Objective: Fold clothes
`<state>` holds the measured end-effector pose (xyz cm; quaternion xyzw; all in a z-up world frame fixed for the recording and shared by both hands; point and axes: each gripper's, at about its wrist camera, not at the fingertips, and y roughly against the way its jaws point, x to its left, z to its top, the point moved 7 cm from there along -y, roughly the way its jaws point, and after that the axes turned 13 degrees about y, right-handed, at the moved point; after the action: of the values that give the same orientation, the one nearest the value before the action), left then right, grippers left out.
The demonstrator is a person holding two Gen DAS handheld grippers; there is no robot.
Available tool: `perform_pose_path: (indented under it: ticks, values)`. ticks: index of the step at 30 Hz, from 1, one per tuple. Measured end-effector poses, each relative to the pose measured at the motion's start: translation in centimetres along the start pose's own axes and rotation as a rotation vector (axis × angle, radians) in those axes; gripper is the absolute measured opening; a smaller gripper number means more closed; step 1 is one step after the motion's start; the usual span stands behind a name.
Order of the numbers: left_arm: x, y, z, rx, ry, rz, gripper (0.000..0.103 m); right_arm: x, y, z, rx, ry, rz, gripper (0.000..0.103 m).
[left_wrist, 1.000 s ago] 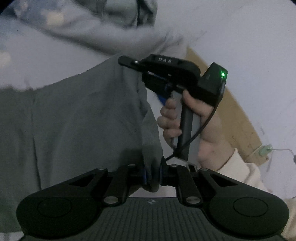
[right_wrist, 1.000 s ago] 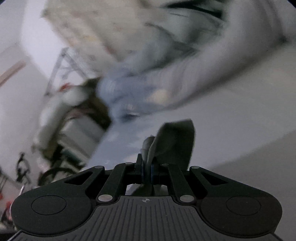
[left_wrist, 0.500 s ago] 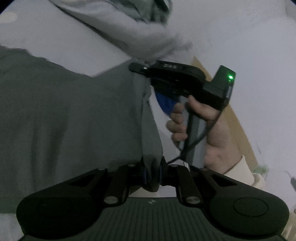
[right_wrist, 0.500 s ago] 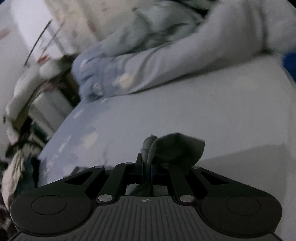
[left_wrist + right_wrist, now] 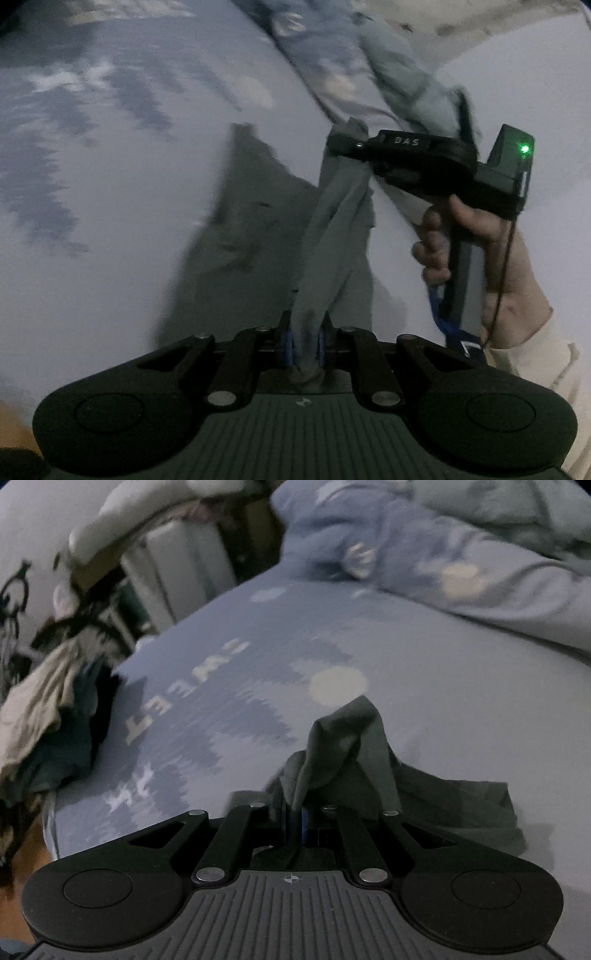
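A dark grey-green garment [image 5: 258, 236] lies partly on a pale blue patterned bedsheet [image 5: 110, 184]. One bunched edge of it runs as a taut strip from my left gripper [image 5: 304, 341], which is shut on it, up to my right gripper [image 5: 345, 142], also shut on the cloth. A hand [image 5: 476, 236] holds the right gripper by its handle. In the right wrist view the right gripper [image 5: 293, 821] pinches a fold of the same garment [image 5: 351, 738], which humps up ahead of the fingers and spreads to the right over the sheet [image 5: 221, 664].
A rumpled blue duvet [image 5: 443, 565] and lighter cloth are heaped at the far side of the bed. Off the bed's left edge stands a cluttered pile of clothes [image 5: 48, 701] and white furniture [image 5: 177, 561]. The sheet bears printed letters [image 5: 177, 694].
Both grippers have swung across the bed with the garment held between them. The broad spread of grey cloth has drawn into a narrow bunched strip, and more bare sheet shows on the left.
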<state>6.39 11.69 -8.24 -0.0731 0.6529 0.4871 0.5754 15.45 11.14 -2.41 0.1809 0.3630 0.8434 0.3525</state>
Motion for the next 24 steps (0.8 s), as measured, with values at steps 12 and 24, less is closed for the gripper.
perform_pose_path:
  ticks: [12,24]
  values:
    - [4.3,-1.1,-0.9,0.082,0.084,0.101,0.030,5.3,-6.5,-0.4,0.193,0.098,-0.049,0.045]
    - [5.0,2.0,0.5,0.006,0.071,0.122,0.083,-2.1,18.0,-0.8,-0.097,-0.169,-0.073,0.077]
